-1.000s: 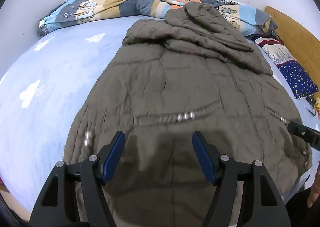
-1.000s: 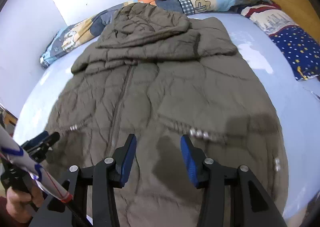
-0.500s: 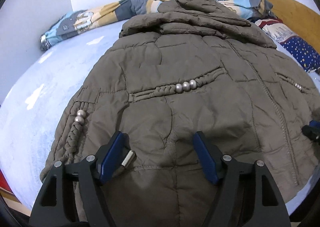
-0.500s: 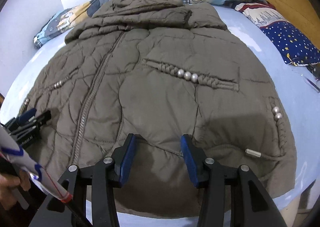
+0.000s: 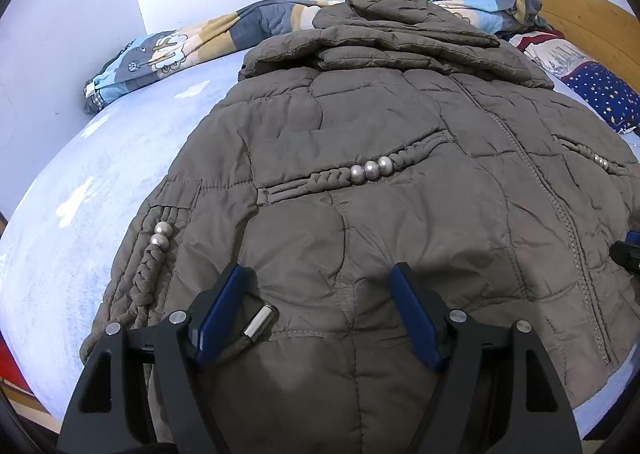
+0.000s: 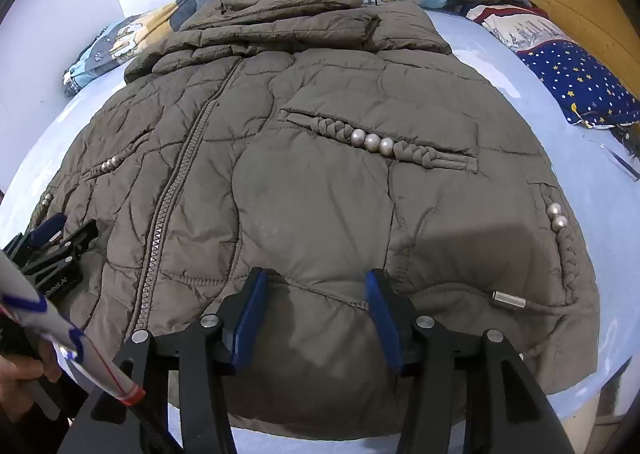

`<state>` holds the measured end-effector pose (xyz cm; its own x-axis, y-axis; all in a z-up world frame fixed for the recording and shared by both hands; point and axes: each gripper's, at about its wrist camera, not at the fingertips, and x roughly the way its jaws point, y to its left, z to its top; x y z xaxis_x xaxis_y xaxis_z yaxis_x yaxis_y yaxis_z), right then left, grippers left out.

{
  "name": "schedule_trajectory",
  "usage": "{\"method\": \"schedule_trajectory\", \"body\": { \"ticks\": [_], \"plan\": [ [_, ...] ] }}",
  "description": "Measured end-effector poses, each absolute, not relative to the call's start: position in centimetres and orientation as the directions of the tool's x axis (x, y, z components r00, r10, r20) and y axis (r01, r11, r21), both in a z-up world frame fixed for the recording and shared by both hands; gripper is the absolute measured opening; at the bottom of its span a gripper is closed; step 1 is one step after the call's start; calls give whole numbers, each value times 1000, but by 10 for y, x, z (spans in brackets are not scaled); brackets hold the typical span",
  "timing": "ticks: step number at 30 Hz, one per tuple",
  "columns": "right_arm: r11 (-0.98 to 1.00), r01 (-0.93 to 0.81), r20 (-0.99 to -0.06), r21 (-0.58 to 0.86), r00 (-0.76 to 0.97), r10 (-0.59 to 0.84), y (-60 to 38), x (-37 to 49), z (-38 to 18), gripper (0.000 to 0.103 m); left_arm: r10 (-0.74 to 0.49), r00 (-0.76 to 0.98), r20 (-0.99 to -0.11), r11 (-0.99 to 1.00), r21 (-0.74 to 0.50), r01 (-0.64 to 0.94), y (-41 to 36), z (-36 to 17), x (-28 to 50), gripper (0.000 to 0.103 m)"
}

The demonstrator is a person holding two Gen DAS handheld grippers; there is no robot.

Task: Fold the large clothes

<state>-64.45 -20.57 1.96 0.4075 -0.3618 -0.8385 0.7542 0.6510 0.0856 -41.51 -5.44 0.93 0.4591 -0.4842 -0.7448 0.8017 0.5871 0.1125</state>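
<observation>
Now I had lowered both spread, just-widened grippers, left gripper (image 5: 320, 304) and right gripper (image 6: 314, 308), onto the olive quilted puffer coat's (image 5: 400, 182) hem, ready to pinch it.

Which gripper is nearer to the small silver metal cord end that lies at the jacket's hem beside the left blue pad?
Left. The left gripper has the silver cord end beside its pad; the right gripper is across the zipper.

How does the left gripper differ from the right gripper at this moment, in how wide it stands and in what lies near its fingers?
The left gripper stands wider than the right gripper; both have just been opening. A metal cord end lies beside the left gripper's fingers; the right gripper has only bare quilted fabric between its fingers. Both are open, low over the hem of the brown jacket, gripping nothing.
</observation>
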Motion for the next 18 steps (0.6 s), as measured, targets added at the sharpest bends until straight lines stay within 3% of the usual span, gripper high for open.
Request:
{"method": "schedule_trajectory", "body": {
  "ticks": [18],
  "plan": [
    [653, 754, -838, 79, 405, -366, -206, -644, 18, 60, -482, 480, -733, 589, 134, 797, -55, 7, -417, 77]
  ]
}}
